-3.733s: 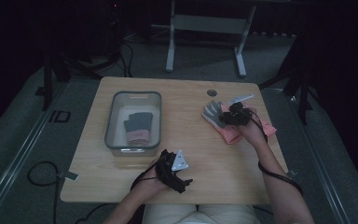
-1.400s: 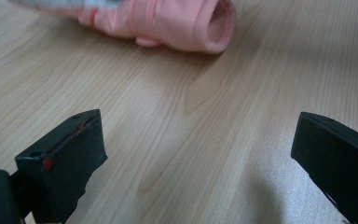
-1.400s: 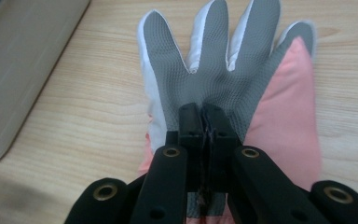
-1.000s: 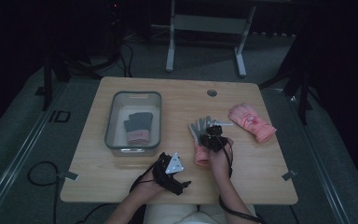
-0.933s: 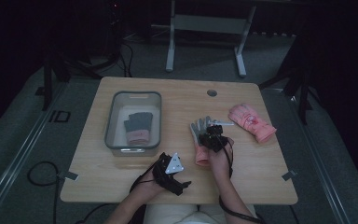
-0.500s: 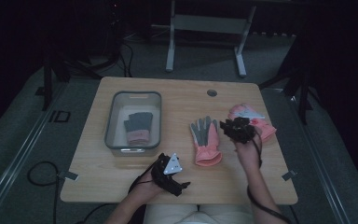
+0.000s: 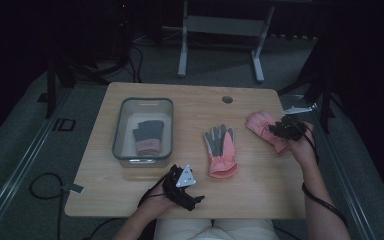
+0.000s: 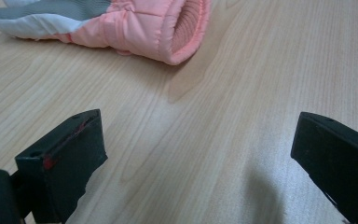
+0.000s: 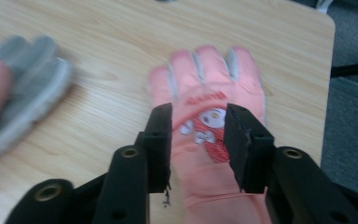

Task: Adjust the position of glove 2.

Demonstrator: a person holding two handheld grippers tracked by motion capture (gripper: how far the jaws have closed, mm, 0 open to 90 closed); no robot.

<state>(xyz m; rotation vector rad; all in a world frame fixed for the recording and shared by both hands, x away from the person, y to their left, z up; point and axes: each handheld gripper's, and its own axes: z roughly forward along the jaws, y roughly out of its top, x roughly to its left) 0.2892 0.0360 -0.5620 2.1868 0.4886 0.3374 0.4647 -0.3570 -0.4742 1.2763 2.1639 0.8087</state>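
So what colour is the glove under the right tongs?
Pink, with a red-and-white cartoon picture on the back of the glove. The right gripper view shows it best.

Gloves: three, one in bin point(image 7: 149, 137), one mid-table point(image 7: 221, 150), one at right point(image 7: 265, 128). Bins point(image 7: 121, 131): one. Tables point(image 7: 190, 195): one. Grippers: two, left point(image 7: 192, 200), right point(image 7: 286, 131).

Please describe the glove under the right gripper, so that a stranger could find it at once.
On the wooden table, look near the right edge, under the right gripper. The pink glove lies flat there, back up, with a cartoon patch. The glove at mid-table shows a grey palm instead.
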